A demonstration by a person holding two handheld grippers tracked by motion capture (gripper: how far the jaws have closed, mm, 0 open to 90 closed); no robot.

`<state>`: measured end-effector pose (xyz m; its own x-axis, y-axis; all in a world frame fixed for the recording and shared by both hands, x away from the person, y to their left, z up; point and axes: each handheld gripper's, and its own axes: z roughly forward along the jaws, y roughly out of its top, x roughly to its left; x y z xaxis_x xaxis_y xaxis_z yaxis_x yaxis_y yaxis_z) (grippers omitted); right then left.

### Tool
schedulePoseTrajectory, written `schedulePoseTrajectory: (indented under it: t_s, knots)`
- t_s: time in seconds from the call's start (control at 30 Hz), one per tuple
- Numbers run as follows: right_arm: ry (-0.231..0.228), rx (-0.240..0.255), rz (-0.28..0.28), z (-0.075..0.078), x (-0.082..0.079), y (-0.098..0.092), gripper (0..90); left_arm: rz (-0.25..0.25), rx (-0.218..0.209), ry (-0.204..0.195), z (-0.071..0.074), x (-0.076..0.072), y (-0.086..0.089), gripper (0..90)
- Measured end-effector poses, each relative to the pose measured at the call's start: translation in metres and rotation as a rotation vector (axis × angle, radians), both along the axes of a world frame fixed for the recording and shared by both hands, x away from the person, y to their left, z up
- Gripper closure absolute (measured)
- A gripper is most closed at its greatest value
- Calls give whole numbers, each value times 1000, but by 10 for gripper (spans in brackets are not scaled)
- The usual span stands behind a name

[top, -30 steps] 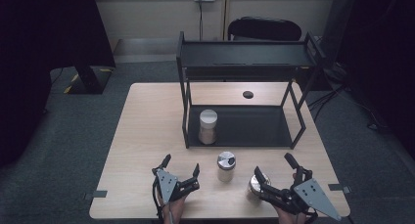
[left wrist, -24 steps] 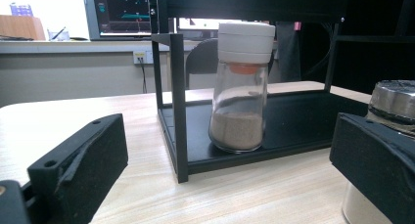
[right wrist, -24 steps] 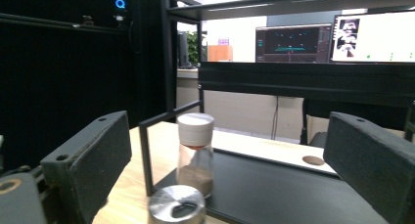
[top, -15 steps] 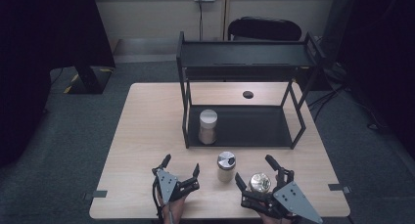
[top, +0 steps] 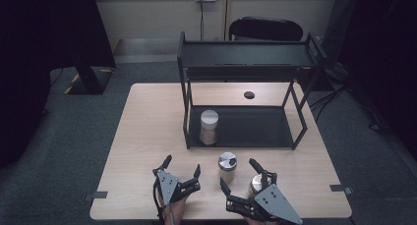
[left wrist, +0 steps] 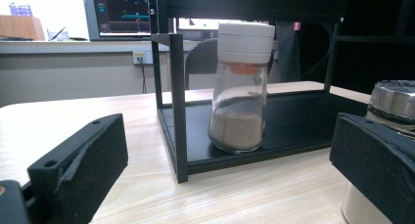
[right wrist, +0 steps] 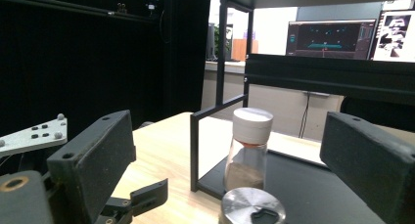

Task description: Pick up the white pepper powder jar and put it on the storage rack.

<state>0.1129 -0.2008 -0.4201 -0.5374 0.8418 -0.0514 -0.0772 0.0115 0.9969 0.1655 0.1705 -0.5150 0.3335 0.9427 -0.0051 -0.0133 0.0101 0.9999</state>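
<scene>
A glass jar with a white lid [top: 209,126] [left wrist: 242,92] [right wrist: 249,145], part full of brown powder, stands on the lower shelf of the black rack [top: 246,60]. A metal-lidded jar [top: 227,164] [right wrist: 252,208] [left wrist: 394,104] stands on the table in front of the rack. My right gripper [top: 239,174] is open, pointing up-left, and this jar sits just ahead of its tips. The jaws have just been closing a little and nothing is pressed between them. A second metal-lidded jar [top: 257,182] sits against its right side. My left gripper [top: 182,164] is open and empty, left of the middle jar.
The rack takes up the far right half of the wooden table [top: 147,131]. A small dark round piece [top: 249,95] lies on the table behind it. A chair [top: 265,28] stands beyond the far edge. The grippers sit close to the table's near edge.
My right gripper has swung left, off the rightmost jar and towards the middle metal-lidded jar. The left gripper and all the jars have stayed put.
</scene>
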Motion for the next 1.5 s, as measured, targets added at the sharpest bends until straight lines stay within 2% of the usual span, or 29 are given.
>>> schedulePoseTrajectory:
  t_s: [0.3,0.83,1.1,1.5]
  knots:
    - [5,8,-22,-8,2,14,49,0,0,0,0,0,0,2]
    - [-2,-20,-72,-21,1,37,56,-1,0,0,0,0,0,2]
    - [13,-28,-86,-25,4,46,64,-2,0,-1,0,0,0,2]
    - [20,-42,-147,-30,9,61,81,-2,-1,-1,0,0,0,2]
